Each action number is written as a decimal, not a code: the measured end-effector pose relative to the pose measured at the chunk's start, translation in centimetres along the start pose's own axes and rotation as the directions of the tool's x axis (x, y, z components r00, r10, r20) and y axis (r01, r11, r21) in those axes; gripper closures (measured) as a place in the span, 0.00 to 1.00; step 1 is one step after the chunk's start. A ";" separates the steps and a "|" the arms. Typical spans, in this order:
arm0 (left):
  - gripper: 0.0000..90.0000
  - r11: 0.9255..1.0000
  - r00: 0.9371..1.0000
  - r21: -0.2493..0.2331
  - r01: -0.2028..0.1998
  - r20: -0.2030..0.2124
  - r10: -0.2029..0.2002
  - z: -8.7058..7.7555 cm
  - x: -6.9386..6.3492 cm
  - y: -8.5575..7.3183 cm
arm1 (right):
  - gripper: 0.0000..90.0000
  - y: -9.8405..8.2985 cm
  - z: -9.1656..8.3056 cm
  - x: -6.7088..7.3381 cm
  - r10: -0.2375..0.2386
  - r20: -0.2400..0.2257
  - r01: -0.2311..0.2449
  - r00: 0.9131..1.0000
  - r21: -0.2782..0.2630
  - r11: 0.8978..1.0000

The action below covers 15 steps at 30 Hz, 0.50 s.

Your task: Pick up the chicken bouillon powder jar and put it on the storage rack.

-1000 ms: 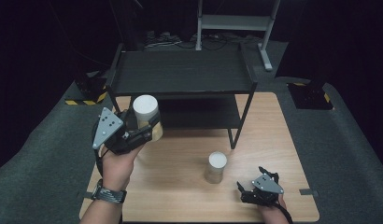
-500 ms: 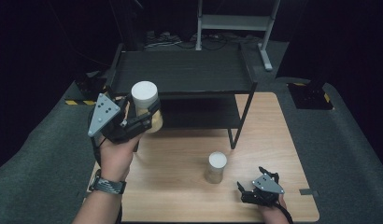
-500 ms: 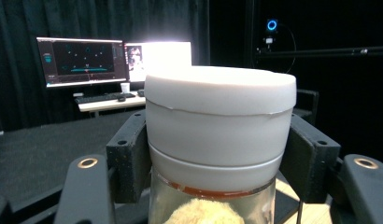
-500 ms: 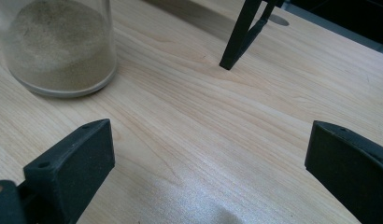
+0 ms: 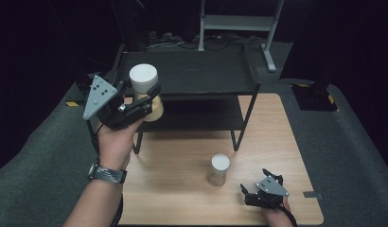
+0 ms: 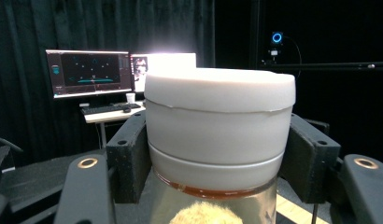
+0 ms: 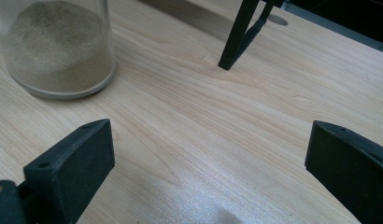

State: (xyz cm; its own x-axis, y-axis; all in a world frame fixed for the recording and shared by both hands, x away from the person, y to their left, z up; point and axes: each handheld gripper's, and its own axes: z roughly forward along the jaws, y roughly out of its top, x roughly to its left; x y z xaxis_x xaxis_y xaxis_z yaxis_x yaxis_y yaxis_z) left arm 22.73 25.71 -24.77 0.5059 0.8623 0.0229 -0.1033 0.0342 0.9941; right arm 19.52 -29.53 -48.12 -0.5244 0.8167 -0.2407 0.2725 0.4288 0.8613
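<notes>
Light wood-grain tabletop (image 5: 182, 161), rectangular. Black two-tier metal shelf (image 5: 192, 75) standing on its far half, legs resting on the wood. White-lidded glass jar of sandy powder (image 5: 219, 169) upright on the near right part, well apart from shelf legs.

We see a black two-tier shelf (image 5: 192, 78) standing on the wooden table (image 5: 182, 161), and a jar of sand (image 5: 219, 169) upright on the table in front of its right leg. Grey carpet (image 5: 36, 170) surrounds the table. Behind, we find lit monitors (image 6: 89, 73) and a keyboard (image 6: 110, 108) on a desk.
</notes>
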 end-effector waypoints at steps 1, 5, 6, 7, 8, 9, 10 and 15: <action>0.38 1.000 1.000 -0.002 0.001 -0.002 -0.001 0.1 0.0 0.1 | 0.01 0.0 0.0 0.0 0.001 0.000 -0.001 1.000 0.000 1.000; 0.38 1.000 1.000 -0.003 -0.003 -0.009 0.003 0.8 0.0 0.6 | 0.01 0.0 0.0 -0.1 0.005 -0.002 -0.005 1.000 0.000 1.000; 0.38 1.000 1.000 -0.001 -0.006 -0.010 0.006 1.0 0.1 0.8 | 0.01 0.0 0.0 -0.1 0.006 -0.002 -0.006 1.000 0.000 1.000; 0.38 1.000 1.000 -0.001 -0.007 -0.011 0.007 1.1 0.1 0.9 | 0.01 0.0 0.0 -0.1 0.006 -0.002 -0.006 1.000 0.000 1.000; 0.38 1.000 1.000 -0.002 -0.008 -0.012 0.008 1.3 0.1 1.0 | 0.01 0.0 0.0 -0.1 0.006 -0.002 -0.006 1.000 0.000 1.000; 0.38 1.000 1.000 -0.002 -0.010 -0.014 0.010 1.4 0.1 1.1 | 0.01 0.0 0.0 -0.1 0.006 -0.002 -0.006 1.000 0.000 1.000; 0.38 1.000 1.000 -0.004 -0.008 -0.016 0.008 1.6 0.1 1.1 | 0.01 0.0 0.0 -0.1 0.007 -0.002 -0.007 1.000 0.000 1.000; 0.38 1.000 1.000 -0.010 -0.015 -0.026 0.014 2.4 0.2 1.6 | 0.01 0.0 0.0 -0.1 0.007 -0.002 -0.007 1.000 -0.002 1.000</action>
State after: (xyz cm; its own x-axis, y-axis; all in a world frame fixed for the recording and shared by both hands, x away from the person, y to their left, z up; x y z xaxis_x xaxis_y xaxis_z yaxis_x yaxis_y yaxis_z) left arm 24.66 24.72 -22.94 0.4815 0.8758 0.0342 -0.1195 0.0269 0.9925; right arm 19.53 -29.62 -48.12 -0.5244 0.8189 -0.2333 0.2749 0.4222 0.8638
